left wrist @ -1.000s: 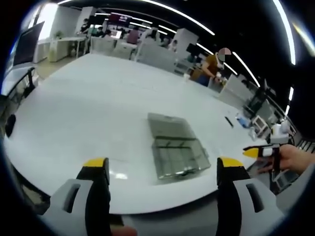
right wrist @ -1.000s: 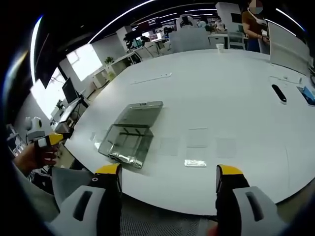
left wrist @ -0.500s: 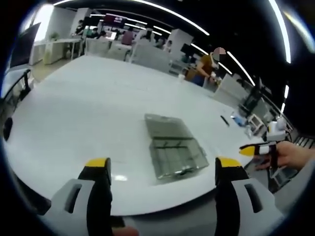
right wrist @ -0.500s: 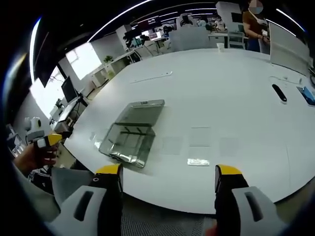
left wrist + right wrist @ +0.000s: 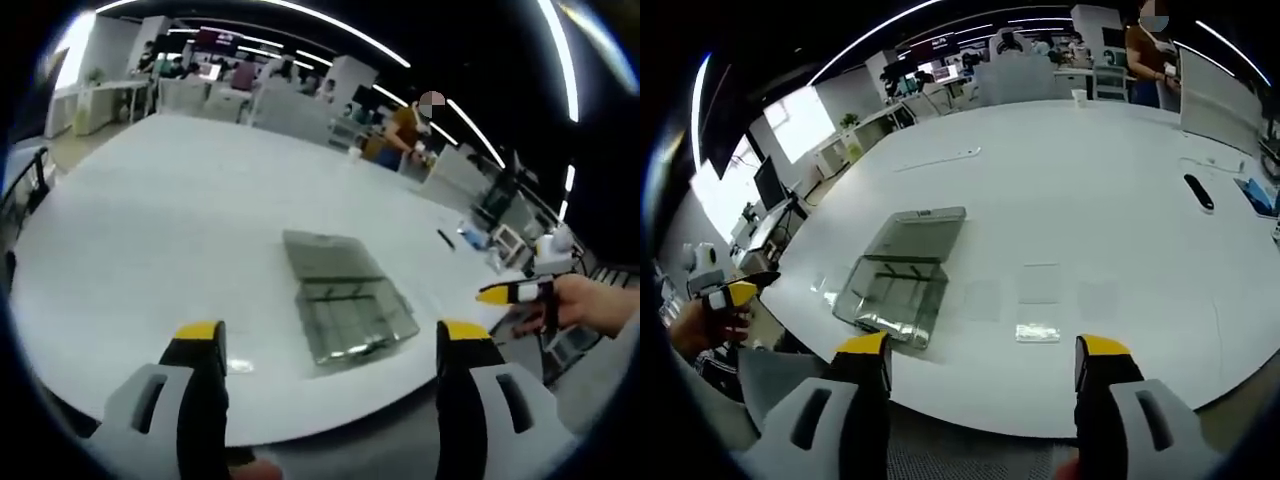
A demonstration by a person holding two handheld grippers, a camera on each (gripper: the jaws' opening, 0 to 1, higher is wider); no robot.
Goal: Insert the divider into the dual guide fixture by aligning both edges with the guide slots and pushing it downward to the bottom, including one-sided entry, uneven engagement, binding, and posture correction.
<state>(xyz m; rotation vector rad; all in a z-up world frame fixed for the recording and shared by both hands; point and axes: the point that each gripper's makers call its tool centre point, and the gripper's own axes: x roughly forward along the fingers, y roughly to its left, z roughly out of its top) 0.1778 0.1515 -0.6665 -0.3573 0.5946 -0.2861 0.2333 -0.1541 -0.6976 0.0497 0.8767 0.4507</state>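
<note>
A clear plastic fixture box (image 5: 345,300) with its lid laid open behind it rests near the front edge of a white table (image 5: 160,200). My left gripper (image 5: 330,332) hovers open just short of the table edge, jaws wide apart and holding nothing. In the right gripper view the same box (image 5: 902,275) lies left of centre. Several thin clear divider sheets (image 5: 1040,283) lie flat on the table to its right, one small piece (image 5: 1038,332) nearest me. My right gripper (image 5: 982,347) is open and holds nothing. Each gripper shows at the edge of the other's view, held in a hand: right gripper (image 5: 510,292), left gripper (image 5: 730,295).
A black pen-like object (image 5: 1198,192) and a blue item (image 5: 1252,195) lie at the table's far right. A person (image 5: 410,125) stands beyond the far edge. Desks, chairs and monitors fill the room behind. Broad bare table surface spreads beyond the box.
Both views have shifted slightly with the hands. The box and sheets lie where they were. Both grippers stay open with nothing in them.
</note>
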